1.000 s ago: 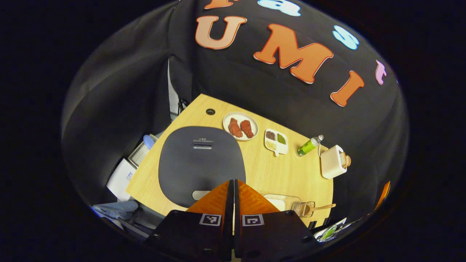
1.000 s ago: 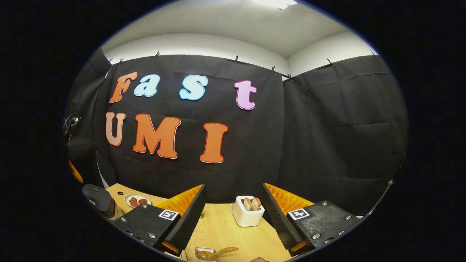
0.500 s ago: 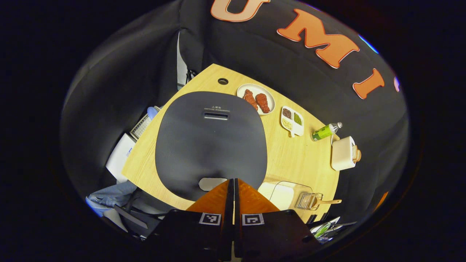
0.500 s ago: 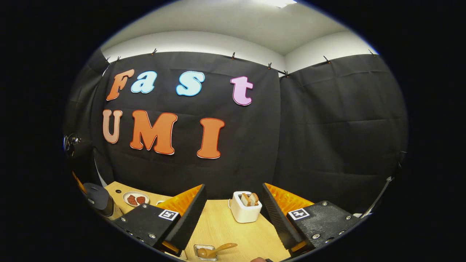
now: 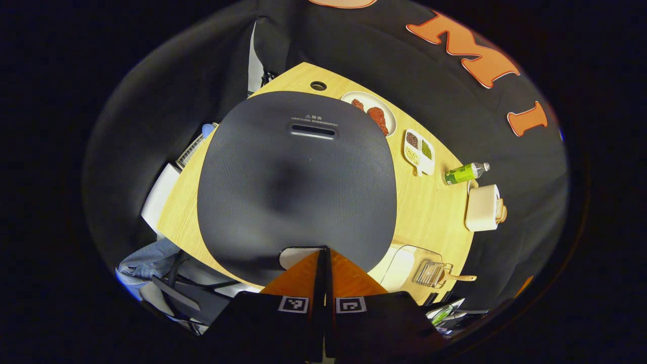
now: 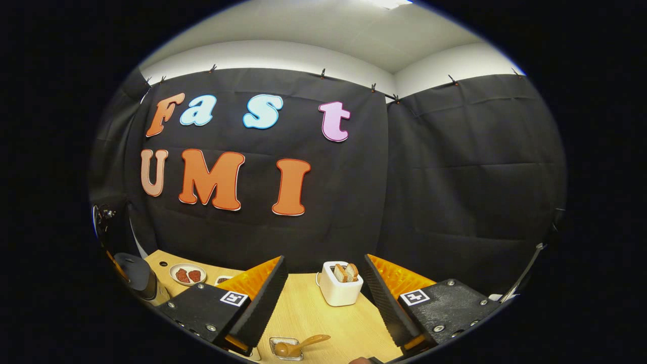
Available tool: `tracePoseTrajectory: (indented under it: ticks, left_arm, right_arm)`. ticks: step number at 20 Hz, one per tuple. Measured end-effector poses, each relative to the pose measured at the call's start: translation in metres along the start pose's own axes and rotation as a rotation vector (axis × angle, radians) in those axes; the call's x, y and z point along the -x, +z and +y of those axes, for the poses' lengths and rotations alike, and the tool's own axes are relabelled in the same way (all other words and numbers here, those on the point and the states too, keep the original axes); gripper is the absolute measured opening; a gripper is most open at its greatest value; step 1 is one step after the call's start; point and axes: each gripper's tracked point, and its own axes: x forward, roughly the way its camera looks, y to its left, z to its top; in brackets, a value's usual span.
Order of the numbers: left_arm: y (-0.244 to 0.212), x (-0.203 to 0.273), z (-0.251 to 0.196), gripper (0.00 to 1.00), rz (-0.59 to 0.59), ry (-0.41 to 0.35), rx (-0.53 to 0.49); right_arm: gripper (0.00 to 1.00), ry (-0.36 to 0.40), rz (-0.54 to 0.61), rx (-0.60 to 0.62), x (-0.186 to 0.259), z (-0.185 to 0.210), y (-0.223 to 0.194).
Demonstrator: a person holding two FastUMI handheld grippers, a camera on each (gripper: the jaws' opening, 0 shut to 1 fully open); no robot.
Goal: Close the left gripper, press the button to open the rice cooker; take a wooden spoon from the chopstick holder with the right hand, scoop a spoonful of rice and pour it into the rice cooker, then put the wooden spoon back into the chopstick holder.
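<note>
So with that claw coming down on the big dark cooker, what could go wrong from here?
The shut left claw sits right at the edge of the pale release button on the dark grey rice cooker; pushing off-centre might slip off without popping the lid. When the lid swings up, it could hit the claw. Later, the open right claw must lift the wooden spoon from its small clear holder, which might tip.

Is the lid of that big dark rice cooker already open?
No: in the left gripper view the rice cooker lid lies flat and shut, with the closed left gripper at its front button.
</note>
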Motion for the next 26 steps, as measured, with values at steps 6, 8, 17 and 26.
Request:
tracePoseTrajectory:
  ticks: [6, 8, 17, 26]
  left_arm:
    - [0.001, -0.004, 0.005, 0.07, -0.009, -0.001, 0.022]
    - [-0.002, -0.003, 0.005, 0.08, -0.049, 0.001, 0.009]
    - [0.011, 0.046, -0.013, 0.06, -0.347, 0.149, -0.262]
    - [0.073, 0.135, -0.032, 0.08, -0.802, 0.263, -0.278]
  right_arm:
    - [0.94, 0.019, 0.04, 0.016, -0.007, 0.008, -0.018]
    - [0.94, 0.034, 0.063, 0.014, -0.01, 0.011, -0.028]
    - [0.94, 0.07, 0.161, 0.023, -0.027, 0.013, -0.071]
    - [0.94, 0.101, 0.278, -0.012, -0.032, 0.009, -0.129]
